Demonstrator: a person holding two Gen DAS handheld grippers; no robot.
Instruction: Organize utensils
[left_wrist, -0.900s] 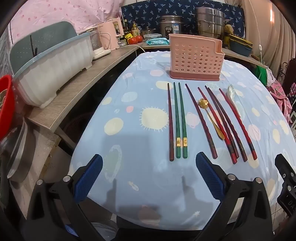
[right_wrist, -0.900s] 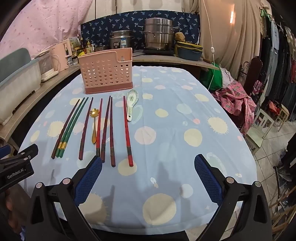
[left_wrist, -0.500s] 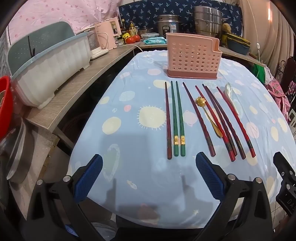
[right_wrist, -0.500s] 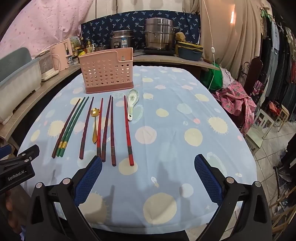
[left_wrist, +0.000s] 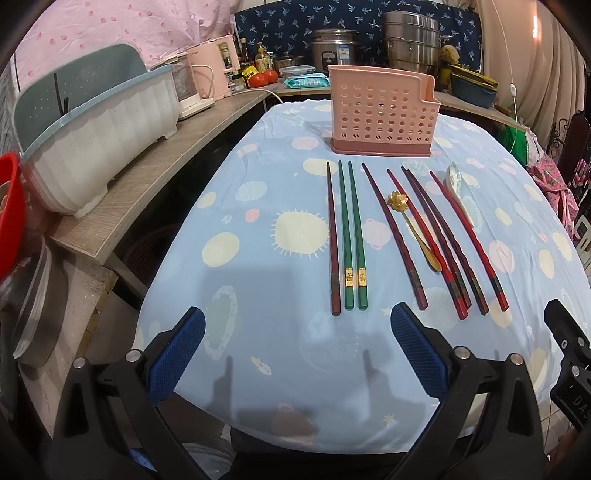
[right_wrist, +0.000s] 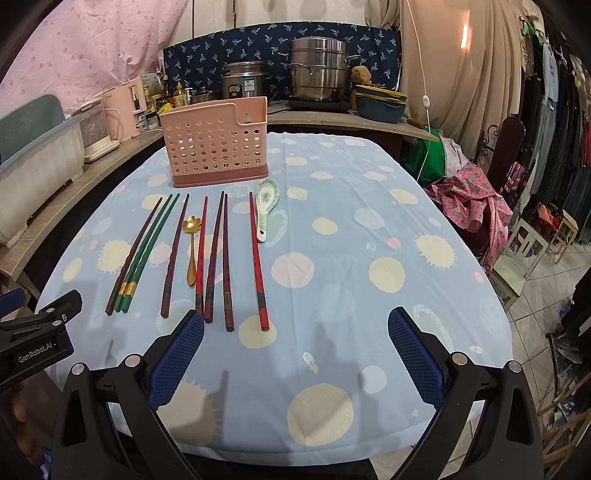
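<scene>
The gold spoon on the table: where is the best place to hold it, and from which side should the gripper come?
Grip the gold spoon at mid-handle, coming from above with the jaws across the handle. It lies flat between two dark red chopsticks, its flower-shaped bowl toward the pink basket. The thin handle is probably easier to pinch than the bowl; the open left gripper is nearest.

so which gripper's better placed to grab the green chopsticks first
Left, probably. The green chopsticks lie just ahead of the open left gripper, their ends close to its gap. From the right gripper they sit far off to its left, beyond the dark red ones.
</scene>
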